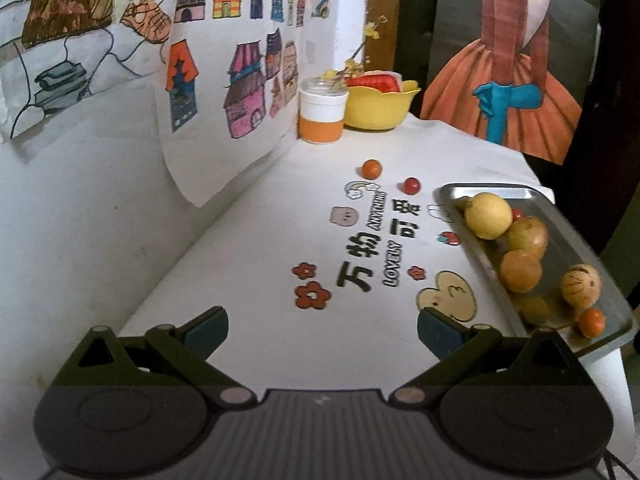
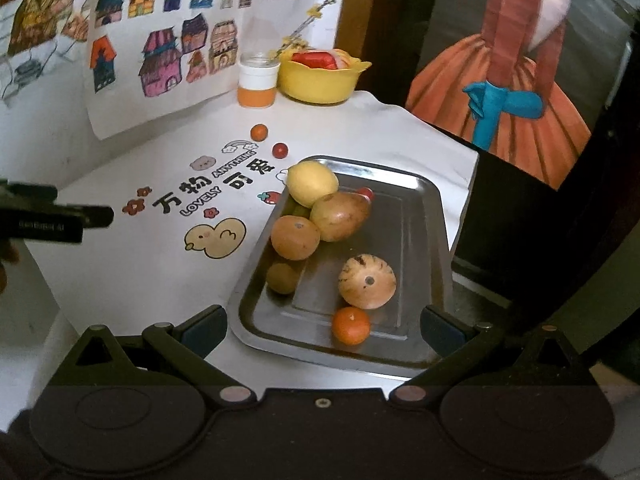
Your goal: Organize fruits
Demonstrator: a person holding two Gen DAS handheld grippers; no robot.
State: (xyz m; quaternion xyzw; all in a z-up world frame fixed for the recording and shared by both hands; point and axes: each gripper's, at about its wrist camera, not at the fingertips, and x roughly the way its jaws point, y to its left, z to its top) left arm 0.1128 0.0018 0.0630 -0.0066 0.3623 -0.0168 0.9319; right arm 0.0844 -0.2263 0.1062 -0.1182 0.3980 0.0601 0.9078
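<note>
A steel tray (image 2: 424, 216) (image 1: 560, 208) on the white table holds several fruits: a yellow lemon (image 2: 312, 183) (image 1: 488, 215), a brownish mango (image 2: 340, 216), an orange-brown fruit (image 2: 295, 237), a striped tan fruit (image 2: 367, 281) (image 1: 581, 285), a small green-brown fruit (image 2: 283, 278) and a small orange (image 2: 351, 325) (image 1: 592, 322). Two small fruits lie loose on the table behind the tray: an orange one (image 1: 372, 169) (image 2: 259, 132) and a red one (image 1: 411, 186) (image 2: 280, 150). My left gripper (image 1: 322, 330) is open over the table, left of the tray. My right gripper (image 2: 322, 326) is open above the tray's near end, beside the small orange.
A yellow bowl (image 1: 380, 106) (image 2: 320, 78) with red items and an orange-white jar (image 1: 322, 114) (image 2: 257, 82) stand at the back. Drawings hang on the left wall. The table edge drops off right of the tray. My left gripper (image 2: 60, 220) shows at the far left of the right wrist view.
</note>
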